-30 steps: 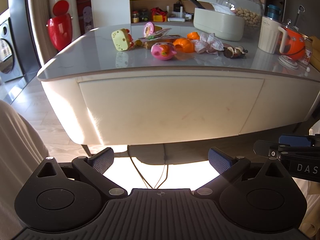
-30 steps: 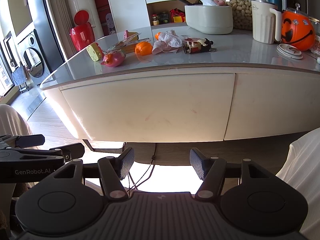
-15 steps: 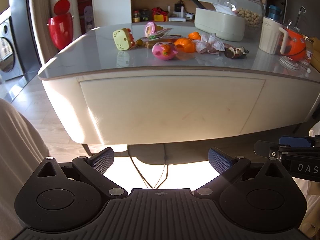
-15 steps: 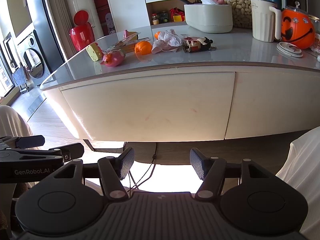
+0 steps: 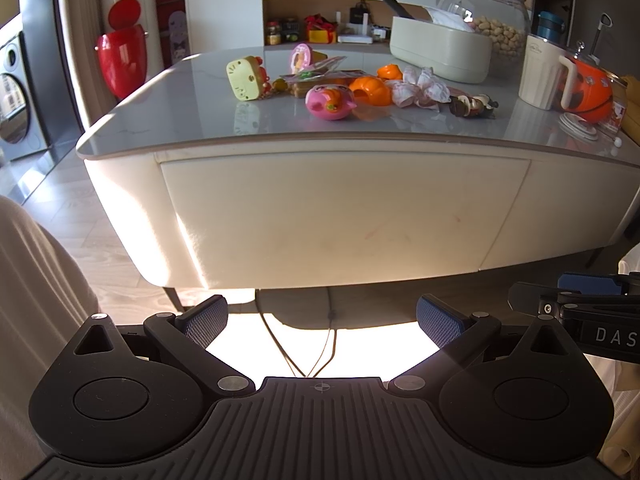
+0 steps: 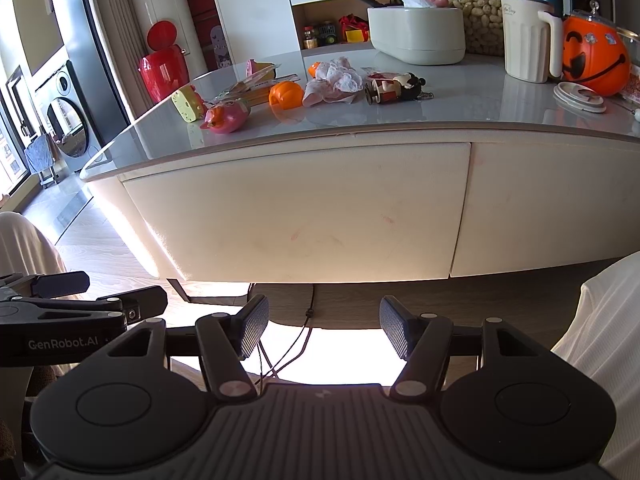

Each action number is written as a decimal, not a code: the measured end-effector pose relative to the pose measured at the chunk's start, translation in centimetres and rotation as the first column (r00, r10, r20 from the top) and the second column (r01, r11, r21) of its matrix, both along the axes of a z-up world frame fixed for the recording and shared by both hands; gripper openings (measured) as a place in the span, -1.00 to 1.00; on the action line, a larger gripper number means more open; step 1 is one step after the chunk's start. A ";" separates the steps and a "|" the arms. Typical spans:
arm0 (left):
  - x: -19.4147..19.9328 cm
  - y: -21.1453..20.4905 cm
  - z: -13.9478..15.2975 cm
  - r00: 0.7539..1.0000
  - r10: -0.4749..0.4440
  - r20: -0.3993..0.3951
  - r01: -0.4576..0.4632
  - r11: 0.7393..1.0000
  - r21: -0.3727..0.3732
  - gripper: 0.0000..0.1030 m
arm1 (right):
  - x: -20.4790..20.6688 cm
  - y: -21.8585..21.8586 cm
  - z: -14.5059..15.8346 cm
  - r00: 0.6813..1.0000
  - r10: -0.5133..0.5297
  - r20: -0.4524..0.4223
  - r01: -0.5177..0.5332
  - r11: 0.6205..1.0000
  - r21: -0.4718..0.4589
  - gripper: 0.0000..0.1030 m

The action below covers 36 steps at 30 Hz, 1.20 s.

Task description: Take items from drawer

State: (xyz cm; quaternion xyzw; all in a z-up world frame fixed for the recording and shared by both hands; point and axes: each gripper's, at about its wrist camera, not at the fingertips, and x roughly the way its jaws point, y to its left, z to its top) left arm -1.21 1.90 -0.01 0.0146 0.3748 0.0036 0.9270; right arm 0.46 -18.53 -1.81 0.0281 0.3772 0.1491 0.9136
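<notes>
A cream drawer front (image 5: 340,216) (image 6: 304,212) sits closed under the grey tabletop (image 5: 192,112) (image 6: 460,112). On top lie a pink toy (image 5: 330,102) (image 6: 226,118), an orange toy (image 5: 370,90) (image 6: 286,94), a yellow toy (image 5: 244,78) (image 6: 186,104), crumpled wrappers (image 5: 424,88) (image 6: 332,82) and a small figure (image 5: 472,106) (image 6: 394,88). My left gripper (image 5: 322,322) hangs open below the drawer front, nothing between its fingers. My right gripper (image 6: 324,330) is open too, equally low and empty. Each gripper shows at the edge of the other's view.
A white tub (image 5: 440,54), a glass jar of nuts (image 5: 488,12), a white jug (image 5: 542,74) and an orange pumpkin pail (image 6: 594,56) stand at the back right. A red bin (image 5: 120,56) is by the wall. Cables (image 5: 312,352) hang under the table. Pale cloth flanks both grippers.
</notes>
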 end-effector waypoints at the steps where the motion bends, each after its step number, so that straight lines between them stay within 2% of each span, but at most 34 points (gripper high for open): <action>1: 0.0 0.0 0.0 1.000 0.000 0.000 0.000 1.000 0.000 1.00 | 0.0 0.0 0.0 1.000 0.000 0.000 0.000 1.000 0.000 0.21; 36: -0.4 -0.3 0.2 0.999 0.049 0.007 -0.049 0.999 -0.023 1.00 | 0.1 -0.3 0.1 1.000 -0.017 -0.009 0.017 1.000 0.009 0.21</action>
